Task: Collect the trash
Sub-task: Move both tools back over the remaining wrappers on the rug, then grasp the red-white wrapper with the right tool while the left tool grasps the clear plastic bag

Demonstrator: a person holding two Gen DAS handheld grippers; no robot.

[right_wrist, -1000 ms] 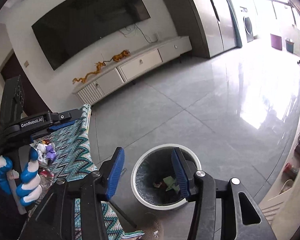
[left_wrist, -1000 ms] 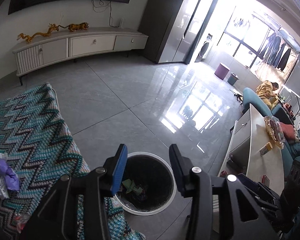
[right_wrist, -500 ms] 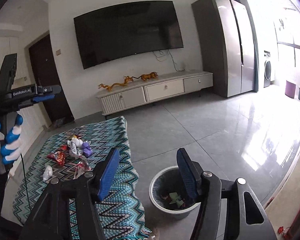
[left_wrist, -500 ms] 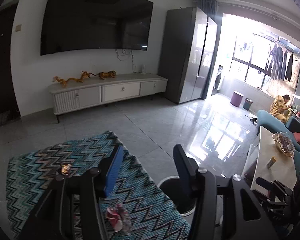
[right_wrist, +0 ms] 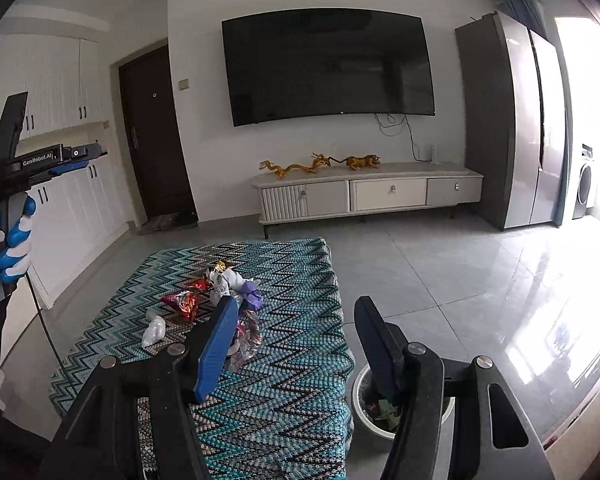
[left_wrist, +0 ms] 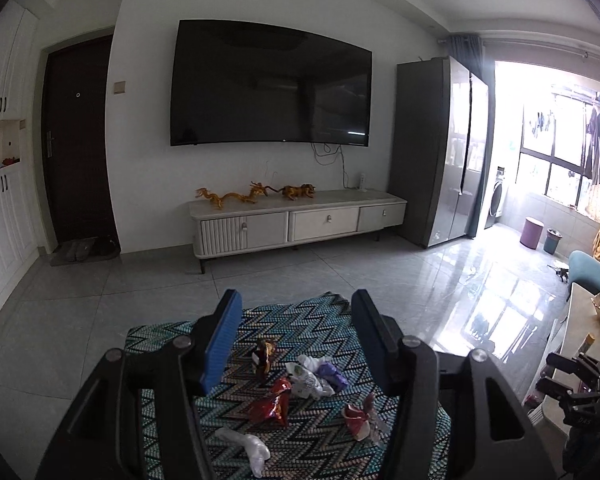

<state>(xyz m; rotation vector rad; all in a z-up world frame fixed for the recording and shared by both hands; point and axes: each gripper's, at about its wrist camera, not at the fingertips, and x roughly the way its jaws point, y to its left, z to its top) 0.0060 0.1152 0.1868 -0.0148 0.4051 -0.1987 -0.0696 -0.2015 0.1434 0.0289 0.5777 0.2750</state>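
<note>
Room first: grey tiled floor (right_wrist: 440, 280), a dark television (left_wrist: 270, 84) on the white wall, a low white cabinet (left_wrist: 300, 224) under it. Nearer in, a table draped in a teal zigzag cloth (right_wrist: 292, 392); the trash lies loose in a cluster on its far half. A white-rimmed bin (right_wrist: 360, 404) stands on the floor just beside the table's right edge, scraps visible inside it. Left gripper (left_wrist: 292, 312): jaws partly apart, about half their spread, nothing between the blue pads, touching nothing; they have just been opening, most of that earlier in the second. It hangs above the near part of the cloth, pointed toward the litter. In the right wrist view it shows at the left edge, gripped by a hand in a blue-and-white glove (right_wrist: 12, 240). Right gripper (right_wrist: 296, 316): jaws likewise half apart and empty, having just opened; it hangs over the table's near right part, right finger overlapping the bin in the picture. Trash, largest down: a red foil wrapper (left_wrist: 271, 402), a white crumpled bag (left_wrist: 308, 380), a clear plastic scrap (left_wrist: 246, 446) nearest the left gripper, a pink-red wrapper (left_wrist: 358, 416), a purple scrap (left_wrist: 332, 374) touching the white bag, a small gold-and-dark wrapper (left_wrist: 265, 354) farthest back. The piece behind the right gripper's left finger is half hidden; possibly that pink-red wrapper.
</note>
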